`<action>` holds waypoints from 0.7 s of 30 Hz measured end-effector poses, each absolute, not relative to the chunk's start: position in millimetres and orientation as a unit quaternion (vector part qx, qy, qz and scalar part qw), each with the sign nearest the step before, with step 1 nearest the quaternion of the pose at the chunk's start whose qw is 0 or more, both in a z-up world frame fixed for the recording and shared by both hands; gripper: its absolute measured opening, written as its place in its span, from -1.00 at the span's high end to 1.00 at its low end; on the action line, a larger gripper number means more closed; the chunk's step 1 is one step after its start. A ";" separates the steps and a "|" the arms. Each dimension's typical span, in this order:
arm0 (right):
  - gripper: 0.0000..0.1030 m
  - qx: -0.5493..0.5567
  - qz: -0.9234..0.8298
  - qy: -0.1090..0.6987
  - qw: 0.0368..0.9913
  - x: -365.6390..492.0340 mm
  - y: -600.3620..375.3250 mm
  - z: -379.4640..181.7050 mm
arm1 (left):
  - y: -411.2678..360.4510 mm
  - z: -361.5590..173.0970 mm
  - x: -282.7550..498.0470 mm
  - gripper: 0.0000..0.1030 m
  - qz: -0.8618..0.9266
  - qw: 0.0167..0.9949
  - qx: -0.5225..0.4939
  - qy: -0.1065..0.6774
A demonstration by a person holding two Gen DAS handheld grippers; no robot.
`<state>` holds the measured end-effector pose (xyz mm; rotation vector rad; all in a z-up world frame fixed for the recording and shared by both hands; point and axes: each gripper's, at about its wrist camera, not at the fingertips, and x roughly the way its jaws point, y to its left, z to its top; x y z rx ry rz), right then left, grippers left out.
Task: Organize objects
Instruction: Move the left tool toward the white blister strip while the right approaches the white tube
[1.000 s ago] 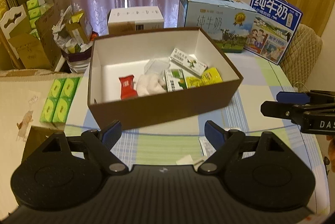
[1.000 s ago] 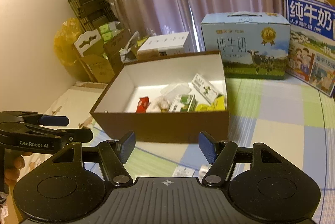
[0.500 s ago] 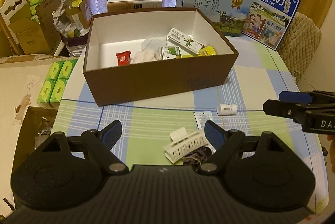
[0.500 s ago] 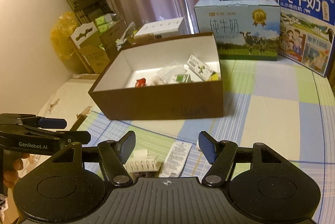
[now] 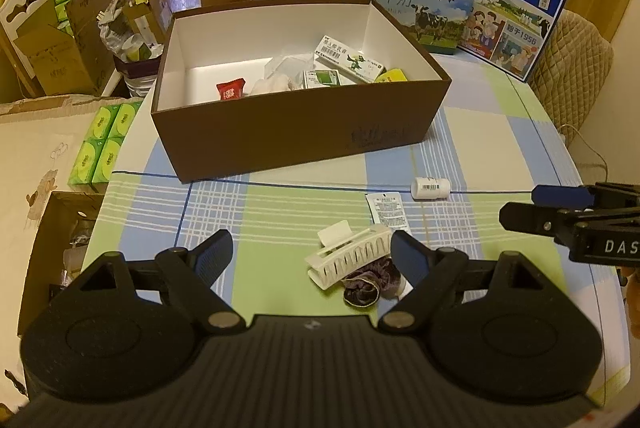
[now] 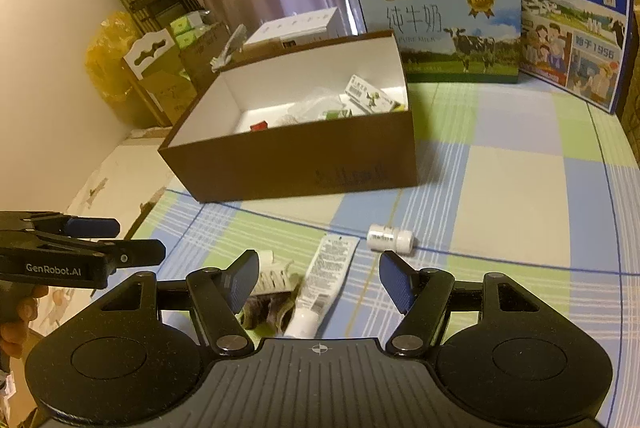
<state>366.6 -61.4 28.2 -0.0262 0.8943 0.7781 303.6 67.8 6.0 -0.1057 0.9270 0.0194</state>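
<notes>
The step in hand seems to be the reach for one of the loose things in front of the brown box (image 5: 296, 132), so that it can go inside with the others. To do it well, I think each gripper should choose one thing only, come down straight over it, and close across its narrow side.

The left gripper (image 5: 312, 260) is released, with nothing between its fingers. The white hair clip (image 5: 350, 258) lies on the checked surface (image 5: 480, 132) just beside its right finger, a little ahead of the tip, and the dark scrunchie (image 5: 370, 282) lies touching the clip, partly under that finger in the view. The clip is light and ribbed, so a slow closing is better.

The right gripper (image 6: 318, 278) is also released and empty. The white tube (image 6: 320, 284) lies between its fingers on the surface, pointing toward the box. The small white bottle (image 6: 390, 238) lies on its side, just ahead of the right finger; it may roll when touched.
</notes>
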 end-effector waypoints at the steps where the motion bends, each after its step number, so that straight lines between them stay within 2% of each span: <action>1: -0.24 -0.013 0.366 0.424 0.828 366.2 -62.0 26.4 | 67.7 4.9 303.2 -0.63 0.009 0.893 -0.051 0.448; 21: -0.24 -0.018 0.315 0.478 0.820 361.8 -78.1 -9.4 | 59.3 -40.2 305.6 -0.61 -0.025 0.884 -0.020 0.466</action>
